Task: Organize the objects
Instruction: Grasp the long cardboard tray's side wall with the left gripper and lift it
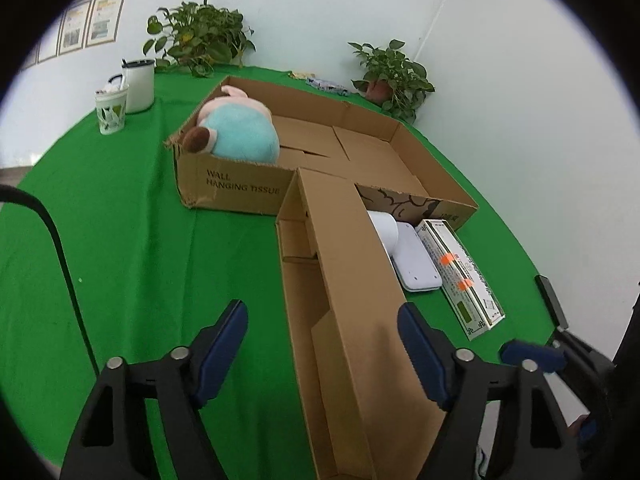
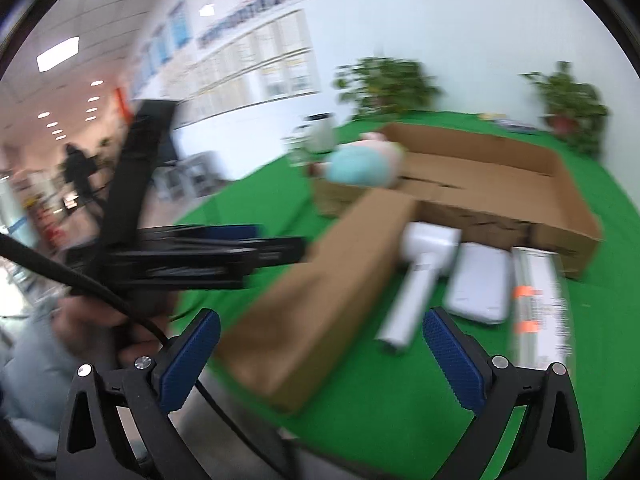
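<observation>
Bare green cloth point(image 1: 132, 240) lies open left of the long carton point(image 1: 340, 300); its right side is crowded by 3 items against the big box point(image 1: 240, 188).

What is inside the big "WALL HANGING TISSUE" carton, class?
A pink and blue plush toy sits in the left corner of the carton; elsewhere its folded bottom flaps show bare. The near wall and the long narrow box hide its near edge.

Office hall — ceiling panel lights point(image 2: 58, 57), wall notices point(image 2: 256, 20)
</observation>
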